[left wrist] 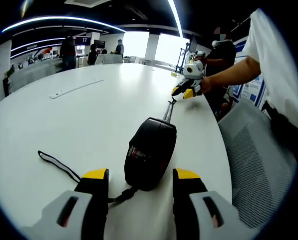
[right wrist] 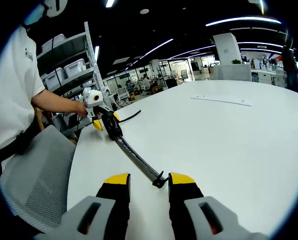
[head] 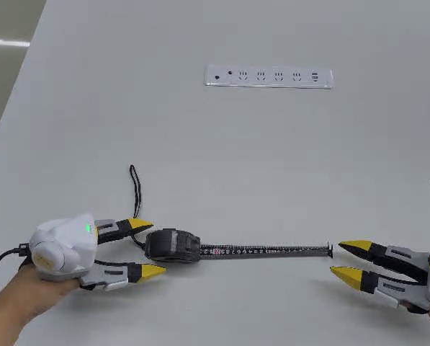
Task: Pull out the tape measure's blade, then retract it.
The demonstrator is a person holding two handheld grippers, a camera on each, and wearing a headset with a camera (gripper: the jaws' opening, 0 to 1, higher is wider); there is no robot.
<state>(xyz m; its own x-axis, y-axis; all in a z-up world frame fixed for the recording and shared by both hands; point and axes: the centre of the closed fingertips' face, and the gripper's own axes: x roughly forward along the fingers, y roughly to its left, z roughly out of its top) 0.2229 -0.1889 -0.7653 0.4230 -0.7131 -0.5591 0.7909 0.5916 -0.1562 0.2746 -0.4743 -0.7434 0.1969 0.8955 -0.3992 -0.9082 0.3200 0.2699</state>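
White worktable [head: 200, 144], dark ceiling [right wrist: 188, 20] with light strips [right wrist: 243, 21], storage shelving [right wrist: 69, 65], bright windows [left wrist: 166, 49] beyond.

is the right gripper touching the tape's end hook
Apart. The head view shows a clear gap between the end hook and both fingers of the open right gripper.
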